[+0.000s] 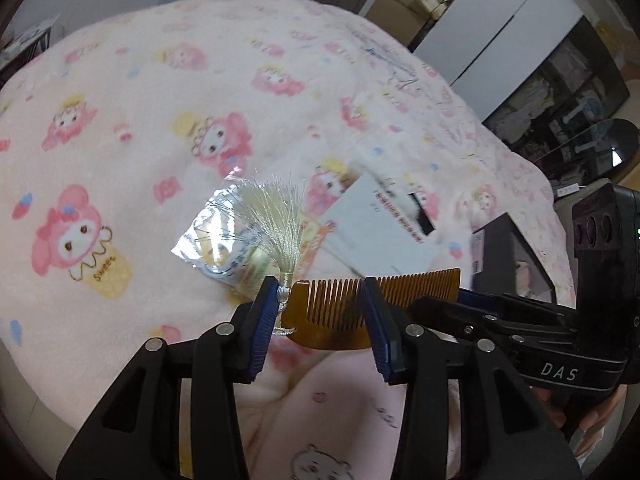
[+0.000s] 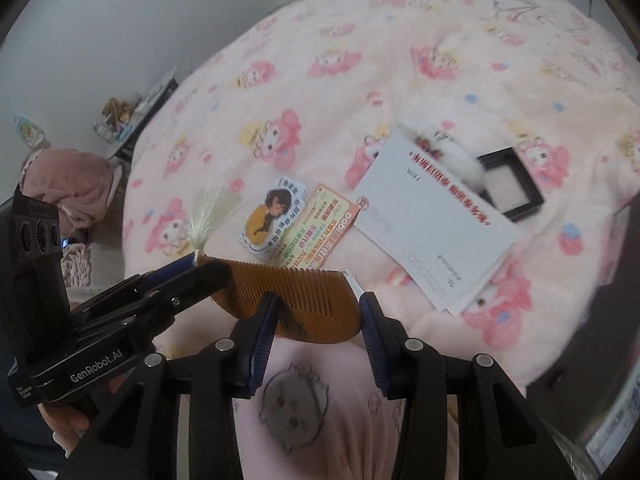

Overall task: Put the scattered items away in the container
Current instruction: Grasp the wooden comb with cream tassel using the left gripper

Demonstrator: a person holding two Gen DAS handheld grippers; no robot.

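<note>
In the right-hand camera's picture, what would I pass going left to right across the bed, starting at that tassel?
Tassel → cartoon sticker → orange leaflet → white envelope → black box.

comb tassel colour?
Pale cream with a greenish tint. The tassel hangs off the amber-brown comb; the left wrist view shows it best.

Pink cartoon-print blanket (image 2: pixel 328 92) spreads ahead of the grippers, white cabinet (image 1: pixel 508 24) and dark shelf unit (image 1: pixel 560 96) far ahead-right of the left one, pink bundle (image 2: pixel 68 184) far left of the right one.
</note>
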